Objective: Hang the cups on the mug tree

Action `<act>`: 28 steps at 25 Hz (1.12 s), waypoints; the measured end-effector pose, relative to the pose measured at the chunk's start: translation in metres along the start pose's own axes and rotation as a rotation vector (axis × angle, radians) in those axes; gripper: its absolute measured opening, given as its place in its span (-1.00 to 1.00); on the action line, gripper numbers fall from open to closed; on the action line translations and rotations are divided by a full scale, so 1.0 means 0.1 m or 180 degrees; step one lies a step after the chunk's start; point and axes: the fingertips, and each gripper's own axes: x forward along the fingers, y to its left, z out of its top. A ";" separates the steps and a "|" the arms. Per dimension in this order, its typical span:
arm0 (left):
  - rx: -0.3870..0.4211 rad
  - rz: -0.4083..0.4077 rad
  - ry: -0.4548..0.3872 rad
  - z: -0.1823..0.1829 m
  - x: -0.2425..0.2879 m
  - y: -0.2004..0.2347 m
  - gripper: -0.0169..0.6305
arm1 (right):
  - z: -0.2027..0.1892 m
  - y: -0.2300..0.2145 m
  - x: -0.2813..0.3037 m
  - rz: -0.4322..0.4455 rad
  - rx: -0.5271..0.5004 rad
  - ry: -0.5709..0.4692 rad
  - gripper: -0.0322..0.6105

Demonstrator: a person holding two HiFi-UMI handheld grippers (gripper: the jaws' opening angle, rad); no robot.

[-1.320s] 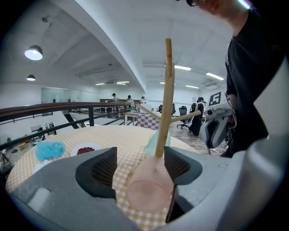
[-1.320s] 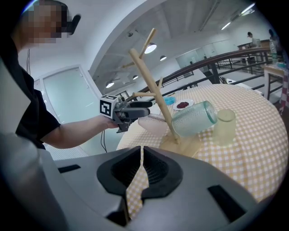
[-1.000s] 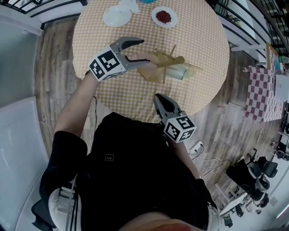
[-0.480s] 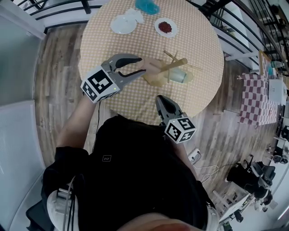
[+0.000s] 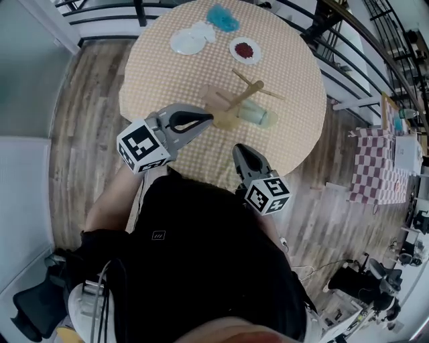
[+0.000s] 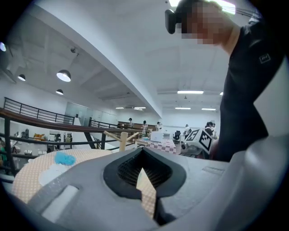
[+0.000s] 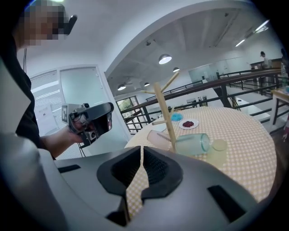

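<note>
The left gripper (image 5: 208, 119) is pulling back from the tree (image 5: 244, 91) toward the table's (image 5: 161, 80) near edge, empty jaws just closing together like the right gripper's (image 5: 237, 147), leaving the cups (image 5: 255, 114) seemingly hanging on the tree

The wooden mug tree (image 7: 163, 108) stood upright on the checked table (image 5: 167, 74), its upper pegs bare. Low at its trunk, a pinkish cup (image 7: 157, 136) and a pale green glass cup (image 7: 192, 143) lay roughly level on opposite sides. A yellowish cup (image 7: 218, 151) sat just beside the green one.

A round table (image 5: 161, 74) in beige checked cloth bears a wooden mug tree (image 5: 242, 94) with a pale green glass cup (image 5: 253, 114) lying beside it. Farther off sit a white plate (image 5: 185, 44), a red-filled white dish (image 5: 245, 49) and a blue lump (image 5: 222, 17).
</note>
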 end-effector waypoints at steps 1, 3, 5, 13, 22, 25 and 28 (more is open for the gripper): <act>-0.0037 0.0031 -0.0042 0.03 0.05 -0.11 -0.92 | 0.00 -0.05 -0.11 0.0008 -0.0036 -0.0007 -0.81; -0.0084 0.0141 -0.0097 0.09 0.17 -0.35 -0.93 | 0.02 -0.20 -0.38 0.0010 -0.0056 -0.0054 -0.81; -0.0114 0.0246 -0.0127 0.15 0.34 -0.60 -0.93 | 0.02 -0.37 -0.68 -0.0002 -0.0002 -0.0141 -0.81; -0.0329 0.0570 -0.0175 0.27 0.84 -1.38 -0.93 | -0.10 -0.70 -1.46 0.0304 0.0069 -0.0241 -0.81; -0.0116 0.0683 -0.0110 0.55 0.87 -1.70 -0.93 | 0.32 -0.49 -1.77 0.0466 -0.0034 -0.0625 -0.81; -0.0143 0.0711 -0.0156 0.57 0.87 -1.72 -0.93 | 0.38 -0.40 -1.79 0.0526 -0.0186 -0.0622 -0.81; -0.0233 0.0699 -0.0226 0.55 0.85 -1.74 -0.93 | 0.38 -0.35 -1.78 0.0536 -0.0250 -0.0583 -0.81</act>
